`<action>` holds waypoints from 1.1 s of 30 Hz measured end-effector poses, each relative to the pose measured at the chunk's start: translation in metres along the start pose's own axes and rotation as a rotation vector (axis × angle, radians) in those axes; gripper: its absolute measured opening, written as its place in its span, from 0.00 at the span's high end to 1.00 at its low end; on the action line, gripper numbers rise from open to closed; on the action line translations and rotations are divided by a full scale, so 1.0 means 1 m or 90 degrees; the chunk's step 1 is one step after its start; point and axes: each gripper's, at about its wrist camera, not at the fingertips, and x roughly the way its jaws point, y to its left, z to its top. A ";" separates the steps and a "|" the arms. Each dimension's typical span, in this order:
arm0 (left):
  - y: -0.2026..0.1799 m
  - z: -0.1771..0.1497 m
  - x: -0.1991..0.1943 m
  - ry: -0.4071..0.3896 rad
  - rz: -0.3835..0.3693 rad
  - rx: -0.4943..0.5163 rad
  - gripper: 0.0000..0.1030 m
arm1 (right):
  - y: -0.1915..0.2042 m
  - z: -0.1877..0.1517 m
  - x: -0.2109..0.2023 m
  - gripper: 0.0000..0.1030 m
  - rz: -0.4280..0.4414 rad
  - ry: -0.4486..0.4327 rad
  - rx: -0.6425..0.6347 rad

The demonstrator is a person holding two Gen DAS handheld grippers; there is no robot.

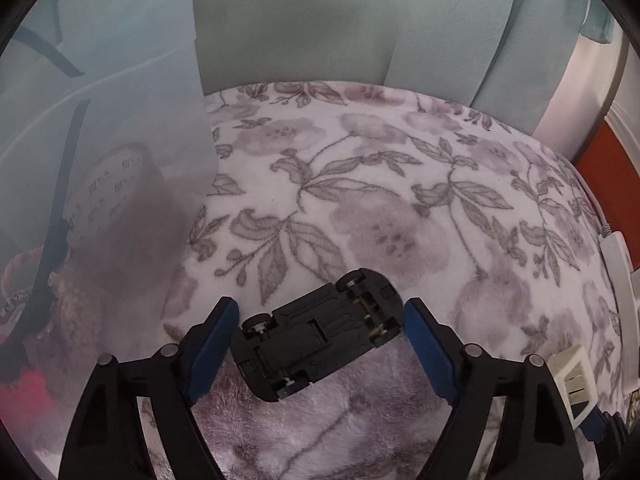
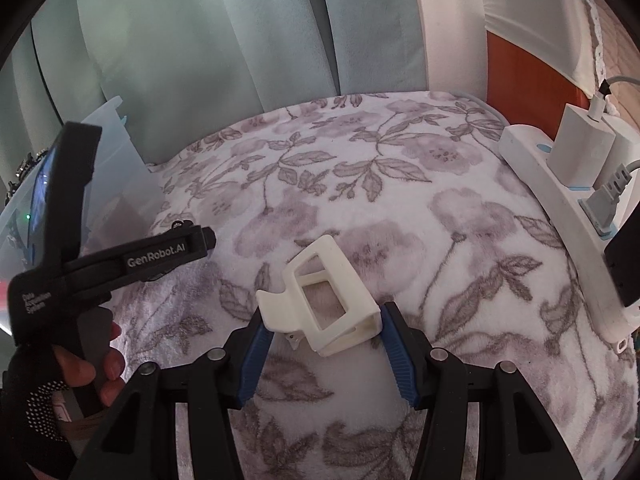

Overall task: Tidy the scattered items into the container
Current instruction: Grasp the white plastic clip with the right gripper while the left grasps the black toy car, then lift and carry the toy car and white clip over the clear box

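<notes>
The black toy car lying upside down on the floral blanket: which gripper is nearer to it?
Left. The left gripper straddles the black toy car, pads not yet pressing. The right gripper sits around the white plastic hair claw, further away.

Container (image 1: 120,128) contents (tape roll?) blurred
</notes>
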 end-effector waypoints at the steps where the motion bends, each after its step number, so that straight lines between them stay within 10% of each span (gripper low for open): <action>1: 0.001 0.000 -0.001 -0.005 0.001 -0.003 0.24 | 0.000 0.000 0.000 0.44 0.000 0.000 0.000; 33: -0.011 -0.037 -0.108 -0.030 -0.052 0.041 0.29 | -0.009 -0.010 -0.075 0.48 -0.006 -0.044 0.049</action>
